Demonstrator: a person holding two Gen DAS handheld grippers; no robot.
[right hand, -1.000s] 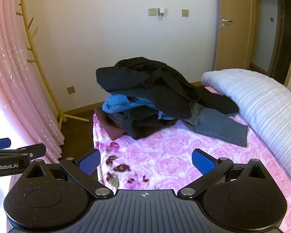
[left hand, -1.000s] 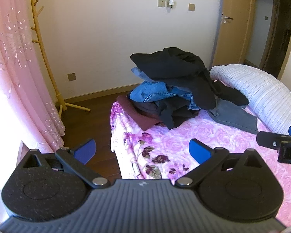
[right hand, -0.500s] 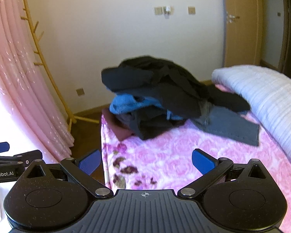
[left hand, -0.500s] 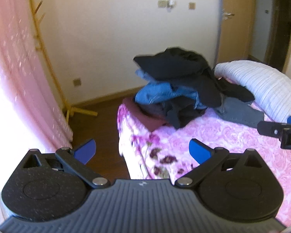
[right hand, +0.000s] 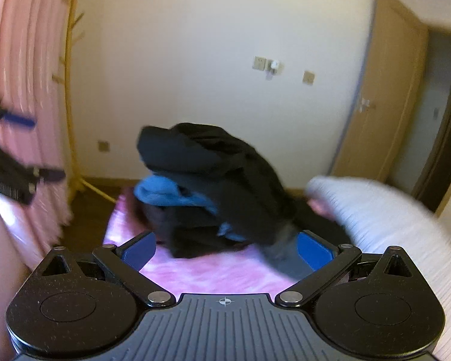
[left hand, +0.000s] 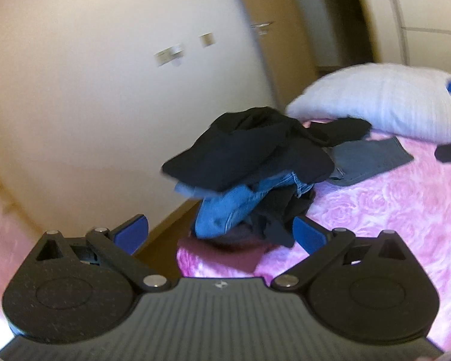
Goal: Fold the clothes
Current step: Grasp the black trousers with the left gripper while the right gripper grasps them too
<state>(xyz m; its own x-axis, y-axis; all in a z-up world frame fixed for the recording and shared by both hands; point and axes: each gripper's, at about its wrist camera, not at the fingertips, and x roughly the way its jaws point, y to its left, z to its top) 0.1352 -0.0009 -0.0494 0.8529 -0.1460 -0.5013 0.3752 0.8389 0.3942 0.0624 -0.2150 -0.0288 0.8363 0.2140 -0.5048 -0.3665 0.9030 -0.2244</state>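
A pile of clothes sits on the corner of a bed with a pink floral cover [left hand: 391, 210]. A black garment [left hand: 249, 147] lies on top, blue jeans [left hand: 234, 207] under it, grey jeans [left hand: 372, 159] to the right and a maroon piece [left hand: 225, 252] at the bottom. The pile also shows in the right wrist view [right hand: 213, 162]. My left gripper [left hand: 219, 233] is open and empty, close in front of the pile. My right gripper [right hand: 225, 248] is open and empty, also just short of it. Both views are motion-blurred.
A white ribbed duvet [left hand: 385, 102] lies on the bed to the right of the pile. A pink curtain [right hand: 24, 60] and a yellow coat stand [right hand: 70, 90] are on the left. A wooden door [right hand: 388, 96] is at the right. Dark wood floor [right hand: 87, 210] lies past the bed corner.
Both grippers have moved forward toward the pile and tilted. The pile now looms larger between the open fingers. Nothing has been taken hold of.
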